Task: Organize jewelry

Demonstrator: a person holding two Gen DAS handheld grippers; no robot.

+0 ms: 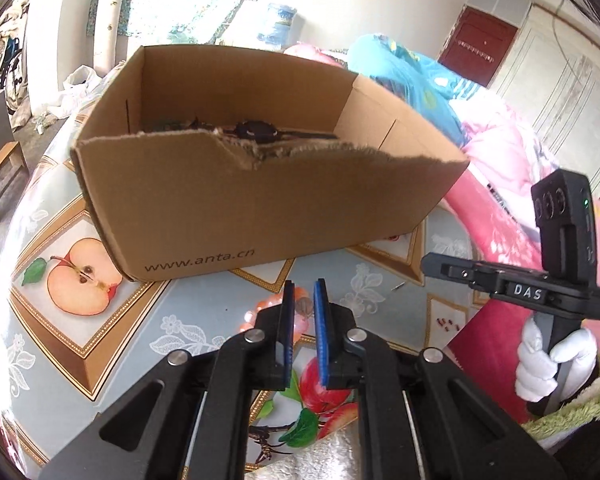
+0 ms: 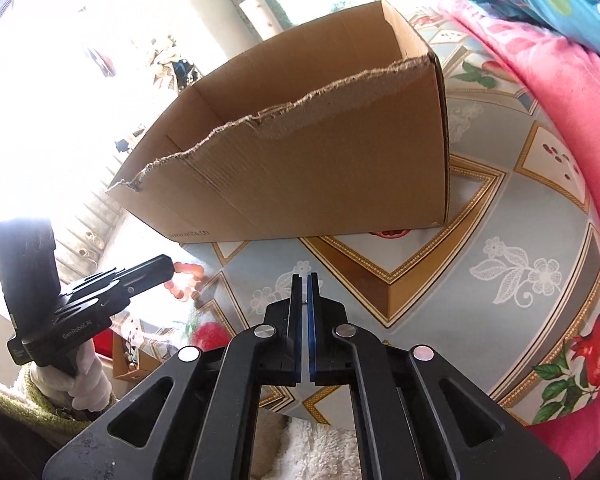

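Cardboard fills the left wrist view: the torn-rimmed box sits on the table, and over its ragged near wall you can see a dark watch lying inside. Your left hand-held gripper points down at a bracelet of orange-pink beads on the oilcloth just in front of the box. The blue pads stand a narrow gap apart around the beads, and whether they are pinching the bracelet or only straddling it cannot be told from here. To do this step well, I would set the pads square across one strand, close until the beads stop sliding, then lift high enough to clear the torn rim before releasing over the box floor. A loose bead loop is likely to swing, so a slow lift seems wise.

From the right wrist view, your right hand-held gripper hovers above bare table with its pads nearly together and nothing between them. This view shows the bracelet from the side, at the tip of the left hand-held gripper, which the left camera partly hides behind its own pads. It does not show the box's contents; only the left view looks over the rim to the watch
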